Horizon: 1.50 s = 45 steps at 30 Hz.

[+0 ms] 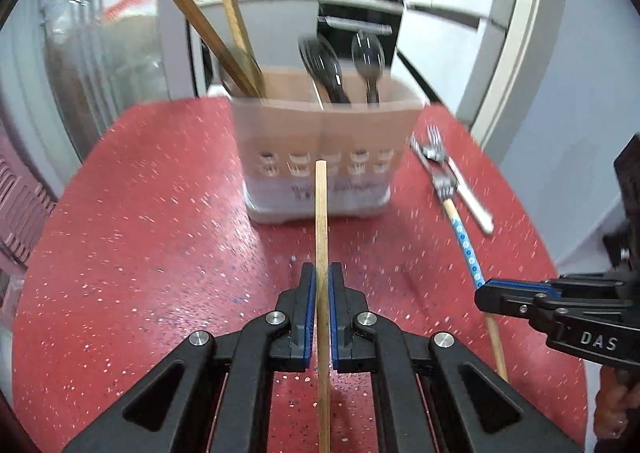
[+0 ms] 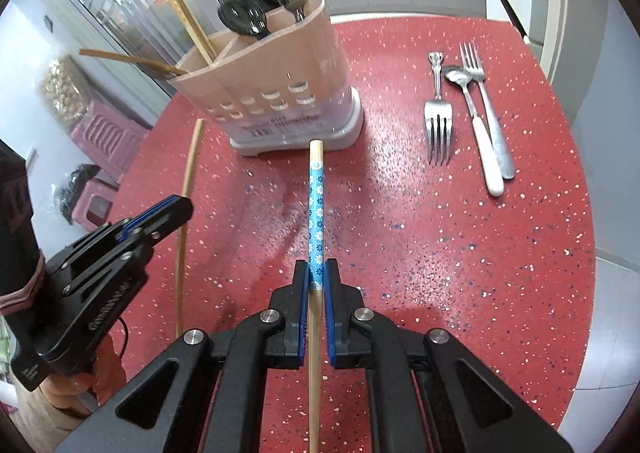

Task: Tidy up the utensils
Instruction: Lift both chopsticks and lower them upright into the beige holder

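Note:
My left gripper (image 1: 321, 271) is shut on a plain wooden chopstick (image 1: 321, 213), lifted above the red table and pointing at the utensil caddy (image 1: 328, 157). My right gripper (image 2: 317, 267) is shut on a chopstick with a blue flowered band (image 2: 316, 197), also aimed toward the caddy (image 2: 276, 93). Each gripper shows in the other's view: the right gripper (image 1: 486, 295) at the right edge, the left gripper (image 2: 182, 209) at the left with the plain chopstick (image 2: 191, 169). The caddy holds brown chopsticks (image 1: 208, 33) and black spoons (image 1: 324, 65).
Two forks (image 2: 438, 125), a metal spoon with a white handle (image 2: 478, 125) and another fork (image 2: 486, 109) lie on the red speckled table (image 2: 440, 253) to the right of the caddy. Kitchen counters and an oven stand behind. A pink stool (image 2: 104, 133) sits at the left.

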Available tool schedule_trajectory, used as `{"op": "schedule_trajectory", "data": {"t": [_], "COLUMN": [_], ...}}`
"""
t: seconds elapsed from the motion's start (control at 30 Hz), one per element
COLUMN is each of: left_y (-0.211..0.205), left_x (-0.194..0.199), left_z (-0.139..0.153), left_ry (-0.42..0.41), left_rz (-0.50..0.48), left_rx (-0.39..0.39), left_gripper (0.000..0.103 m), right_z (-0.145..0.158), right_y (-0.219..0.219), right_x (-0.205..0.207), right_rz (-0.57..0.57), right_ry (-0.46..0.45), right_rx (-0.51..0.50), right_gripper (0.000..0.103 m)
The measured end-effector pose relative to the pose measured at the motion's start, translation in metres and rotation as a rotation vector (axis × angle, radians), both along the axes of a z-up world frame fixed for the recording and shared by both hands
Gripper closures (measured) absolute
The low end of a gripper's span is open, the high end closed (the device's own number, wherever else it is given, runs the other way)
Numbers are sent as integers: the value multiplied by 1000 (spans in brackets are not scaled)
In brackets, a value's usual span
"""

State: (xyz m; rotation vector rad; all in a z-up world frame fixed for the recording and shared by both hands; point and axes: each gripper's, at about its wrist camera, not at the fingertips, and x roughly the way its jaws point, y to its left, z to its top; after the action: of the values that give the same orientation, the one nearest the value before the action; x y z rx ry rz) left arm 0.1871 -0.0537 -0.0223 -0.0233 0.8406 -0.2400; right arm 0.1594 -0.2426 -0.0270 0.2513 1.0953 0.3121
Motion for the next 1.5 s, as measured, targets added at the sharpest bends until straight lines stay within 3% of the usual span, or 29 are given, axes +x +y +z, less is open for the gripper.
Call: {"op": "schedule_trajectory", "data": {"t": [0.23, 0.8, 1.13, 1.5], "left_y": [18, 19, 24, 21], "left_x": [-15, -17, 5, 57], "left_z": [33, 96, 124, 155], "left_ry": [-87, -242, -311, -409], "left_rz": [48, 77, 114, 193], "left_rx": [-80, -113, -147, -161], "left_gripper": [74, 74, 74, 74], "right_z": [31, 98, 125, 155], "right_y": [-9, -8, -7, -2], "right_x": [-10, 3, 24, 72], "right_rz": [-11, -32, -31, -43], "right_ry": [-94, -285, -368, -512], "right_rx": [37, 104, 134, 156], "right_gripper": [95, 95, 95, 95]}}
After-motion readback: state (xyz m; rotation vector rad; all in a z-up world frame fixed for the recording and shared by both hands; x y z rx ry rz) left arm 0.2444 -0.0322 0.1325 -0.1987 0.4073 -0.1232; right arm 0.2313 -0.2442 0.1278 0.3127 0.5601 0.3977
